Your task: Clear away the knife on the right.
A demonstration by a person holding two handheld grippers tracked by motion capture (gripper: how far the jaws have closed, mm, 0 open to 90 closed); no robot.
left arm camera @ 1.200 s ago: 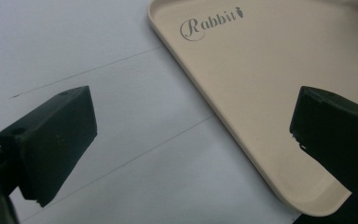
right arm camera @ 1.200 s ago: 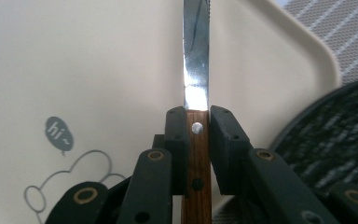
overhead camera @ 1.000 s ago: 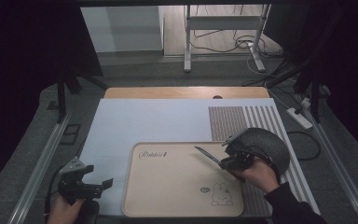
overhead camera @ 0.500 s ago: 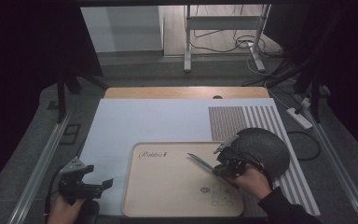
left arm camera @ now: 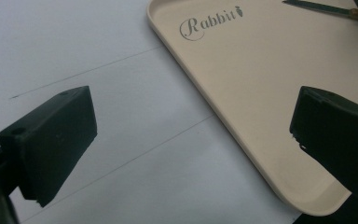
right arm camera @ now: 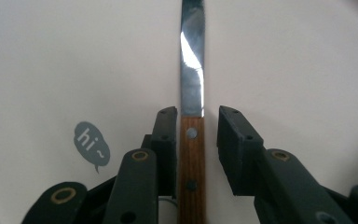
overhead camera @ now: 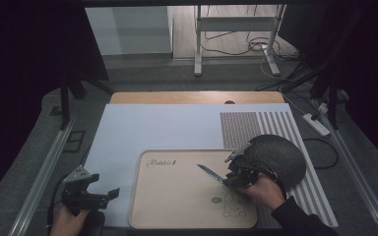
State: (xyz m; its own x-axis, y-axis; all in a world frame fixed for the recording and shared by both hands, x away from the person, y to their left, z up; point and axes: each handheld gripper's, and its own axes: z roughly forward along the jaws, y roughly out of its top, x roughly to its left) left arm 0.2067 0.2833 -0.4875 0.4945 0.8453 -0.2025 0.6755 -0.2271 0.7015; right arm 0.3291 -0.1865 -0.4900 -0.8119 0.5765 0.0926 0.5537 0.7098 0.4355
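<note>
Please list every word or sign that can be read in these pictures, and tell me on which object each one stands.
"Rabbit", in script with a small carrot sign after it, on the beige tray, near its corner.
"hi~", in a grey speech bubble printed on the tray, beside the knife.
A rabbit drawing is also on the tray; any lettering by it is too small to read.

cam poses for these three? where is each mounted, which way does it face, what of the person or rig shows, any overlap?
High view: above the person's side, looking forward and down at tray; both hands, left gripper, right gripper.
Left gripper view: between open jaws, at mat and tray corner.
Right gripper view: along jaws flanking knife handle.
Shared: tray and knife appear in all three.
</note>
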